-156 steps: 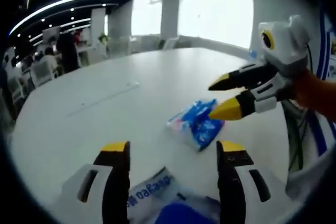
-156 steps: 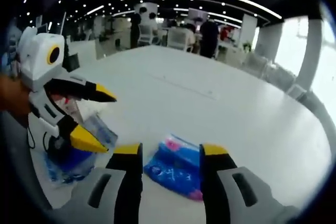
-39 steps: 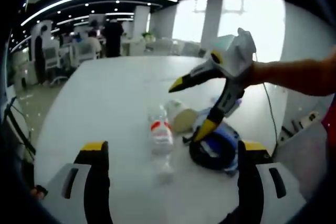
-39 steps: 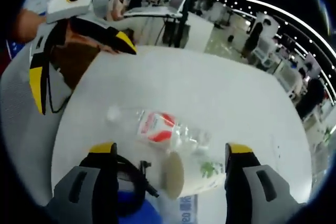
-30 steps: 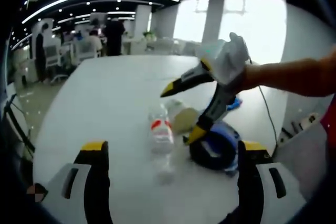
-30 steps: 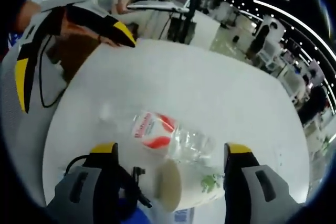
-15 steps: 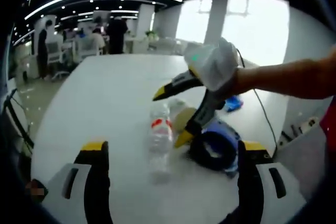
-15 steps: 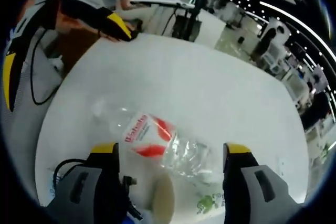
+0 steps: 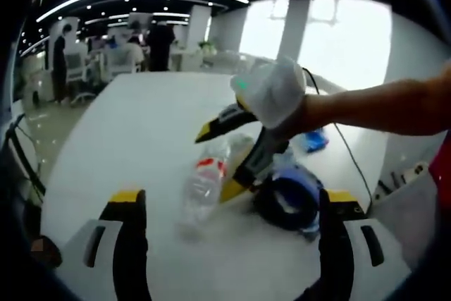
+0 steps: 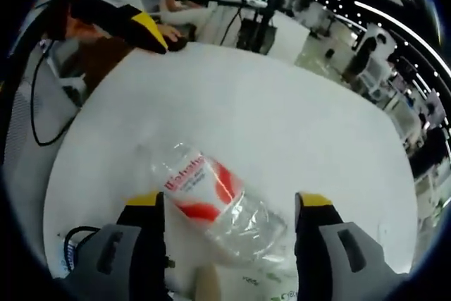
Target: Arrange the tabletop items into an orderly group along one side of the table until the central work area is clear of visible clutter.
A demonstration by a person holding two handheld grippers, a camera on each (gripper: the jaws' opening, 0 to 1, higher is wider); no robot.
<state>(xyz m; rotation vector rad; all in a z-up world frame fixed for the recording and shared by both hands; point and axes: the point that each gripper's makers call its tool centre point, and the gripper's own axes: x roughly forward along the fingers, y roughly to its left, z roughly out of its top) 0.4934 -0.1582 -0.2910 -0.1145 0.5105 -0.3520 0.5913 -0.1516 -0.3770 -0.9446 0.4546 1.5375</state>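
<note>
Currently, my right gripper [image 10: 229,206] has its jaws spread wide, one on each side of the clear plastic bottle [image 10: 211,199]. The bottle lies on its side on the white table [image 10: 282,118], between my two fingertips and not pinched by either; whether a pad touches it I cannot tell. It carries a red and white label [image 10: 201,188].

Orientation of the bottle:
- In the right gripper view its long axis runs diagonally, from upper left to lower right, crossing the gap between my jaws.
- In the left gripper view the same bottle [image 9: 201,185] runs from upper right to lower left, and my right gripper [image 9: 215,163] stands over it with one yellow tip above and one just beside the bottle's flank.
- Which end bears the cap I cannot tell: the ends are blurred.

My left gripper [image 9: 229,206] also has its jaws spread wide and holds nothing; the bottle lies ahead of it, well apart from both fingertips.

Neighbouring items, left gripper view:
- A dark coiled cable [image 9: 285,199] lies just beside the bottle, on a blue packet [image 9: 310,216].
- A pale cup-like object [image 9: 239,149] lies beside the bottle, partly hidden by my right gripper; its contents cannot be seen.
- A second blue packet [image 9: 313,137] lies farther off, near the table's edge.
</note>
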